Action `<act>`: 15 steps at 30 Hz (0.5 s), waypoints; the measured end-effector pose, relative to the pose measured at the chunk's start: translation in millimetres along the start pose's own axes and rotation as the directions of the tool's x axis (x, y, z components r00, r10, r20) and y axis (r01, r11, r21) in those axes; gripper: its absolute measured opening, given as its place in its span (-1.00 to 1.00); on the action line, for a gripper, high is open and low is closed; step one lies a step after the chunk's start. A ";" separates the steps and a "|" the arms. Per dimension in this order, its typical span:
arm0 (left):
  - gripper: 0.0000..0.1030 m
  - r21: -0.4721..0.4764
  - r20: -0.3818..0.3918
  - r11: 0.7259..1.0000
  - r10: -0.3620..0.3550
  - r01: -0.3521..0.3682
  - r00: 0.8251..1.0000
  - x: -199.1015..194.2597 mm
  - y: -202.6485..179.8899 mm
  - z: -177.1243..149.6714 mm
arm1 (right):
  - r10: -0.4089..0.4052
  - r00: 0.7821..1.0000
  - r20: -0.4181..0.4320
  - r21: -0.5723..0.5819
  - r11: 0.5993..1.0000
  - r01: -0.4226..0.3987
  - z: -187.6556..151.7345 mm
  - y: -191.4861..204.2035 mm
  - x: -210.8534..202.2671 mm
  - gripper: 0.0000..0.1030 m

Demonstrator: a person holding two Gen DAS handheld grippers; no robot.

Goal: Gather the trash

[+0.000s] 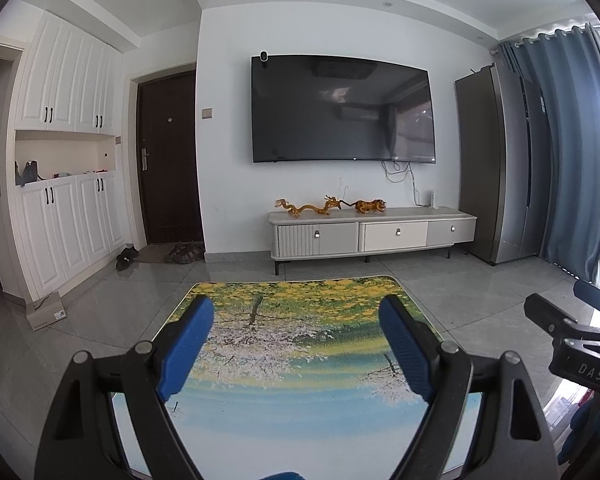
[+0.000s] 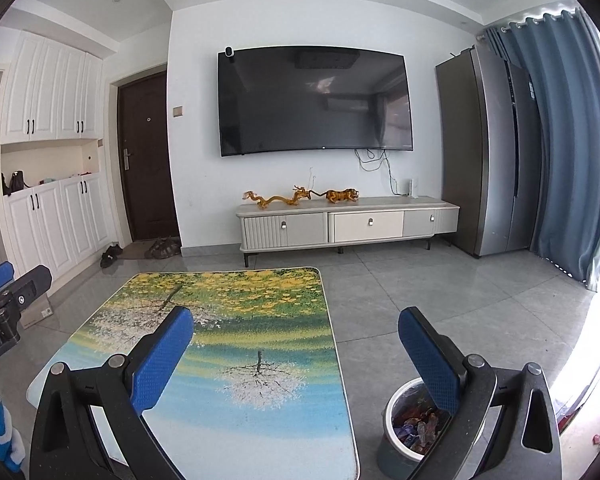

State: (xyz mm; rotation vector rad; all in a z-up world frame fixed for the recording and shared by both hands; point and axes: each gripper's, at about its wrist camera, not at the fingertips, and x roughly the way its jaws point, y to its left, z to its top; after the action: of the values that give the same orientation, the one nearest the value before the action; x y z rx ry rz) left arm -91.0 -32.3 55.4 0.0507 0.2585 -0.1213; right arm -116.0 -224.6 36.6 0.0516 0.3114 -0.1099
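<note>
Left tongs [image 1: 296, 340]: blue pads spread wide, nothing between them. I hold them above the near half of the coffee table [image 1: 284, 412], pointed at the TV wall; my guess is a resting pose, since nothing lies under them to pick.

Right tongs [image 2: 296, 350]: likewise spread and carrying nothing. They straddle the table's right edge, left pad over the printed top, right pad over the floor side, which keeps the bin within reach.

Trash bin [image 2: 410, 428]: stands on the floor just beside the near right corner of the table, lined with a bag, upright. Partly hidden behind my right pad.

Trash [image 2: 414, 426]: crumpled wrappers, mixed colours, already inside the bin. Exact items too small to tell.

Table top: the visible part of the landscape print shows no loose litter in either wrist view. The near edge is hidden by the tong frames.

Task status (judgement): collection looks finished or nearly so.

Cardboard box [image 1: 46, 310]: on the floor by the white cabinets [image 1: 66, 224], well apart from the table. Cannot tell if it counts as trash.

Risk: swinging the right tongs down could clip the bin rim.
</note>
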 end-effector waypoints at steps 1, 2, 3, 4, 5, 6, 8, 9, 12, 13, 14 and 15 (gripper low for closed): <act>0.64 0.001 0.001 1.000 0.001 -0.001 1.000 -0.4 -0.6 -0.1 | -0.003 1.000 0.002 -0.002 1.000 0.003 -0.4 0.6 -0.5 1.00; 0.64 0.001 0.002 1.000 0.001 -0.001 1.000 -0.6 -0.9 -0.6 | -0.006 1.000 0.003 -0.004 1.000 0.006 -0.8 1.0 -1.0 1.00; 0.64 0.002 0.003 1.000 0.000 0.000 1.000 -0.2 -1.5 -0.5 | -0.006 1.000 0.003 -0.005 1.000 0.006 -1.4 1.2 -1.7 1.00; 0.64 0.003 0.003 1.000 0.001 -0.001 1.000 -0.4 -1.9 -0.7 | -0.008 1.000 0.003 -0.006 1.000 0.008 -2.1 1.0 -2.4 1.00; 0.64 0.004 0.004 1.000 0.001 -0.001 1.000 -0.7 -2.5 -1.5 | -0.011 1.000 0.002 -0.005 1.000 0.011 -2.6 0.8 -2.7 1.00; 0.64 0.006 0.003 1.000 0.001 -0.001 1.000 -0.6 -2.6 -2.2 | -0.014 1.000 0.001 -0.003 1.000 0.014 -2.7 1.3 -3.0 1.00; 0.64 0.008 0.003 1.000 0.004 -0.004 1.000 -1.2 -2.7 -3.6 | -0.018 1.000 0.006 -0.001 1.000 0.018 -3.3 1.9 -5.6 1.00; 0.64 0.010 0.005 1.000 0.006 -0.006 1.000 -1.1 -3.7 -4.4 | -0.021 1.000 0.010 0.000 1.000 0.021 -3.3 1.8 -6.7 1.00; 0.64 0.016 0.007 1.000 0.008 -0.008 1.000 -2.9 -7.3 -6.1 | -0.028 0.999 0.016 -0.002 1.000 0.028 -3.8 2.0 -9.1 1.00; 0.64 0.018 0.009 1.000 0.008 -0.008 1.000 -3.8 -8.3 -6.3 | -0.029 0.999 0.017 -0.001 1.000 0.029 -4.2 1.0 -9.3 1.00; 0.64 0.021 0.013 1.000 0.008 -0.008 1.000 -4.5 -9.1 -6.2 | -0.030 0.999 0.019 0.001 1.000 0.030 -3.9 0.6 -9.8 1.00; 0.64 0.023 0.017 1.000 0.008 -0.008 1.000 -5.1 -9.9 -6.2 | -0.032 0.999 0.020 0.002 0.999 0.032 -3.6 0.2 -10.1 1.00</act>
State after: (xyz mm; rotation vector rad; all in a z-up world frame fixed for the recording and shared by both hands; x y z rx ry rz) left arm -98.7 -41.2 50.4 0.0733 0.2403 -0.1168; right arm -126.5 -223.2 36.3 0.0474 0.2925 -0.1420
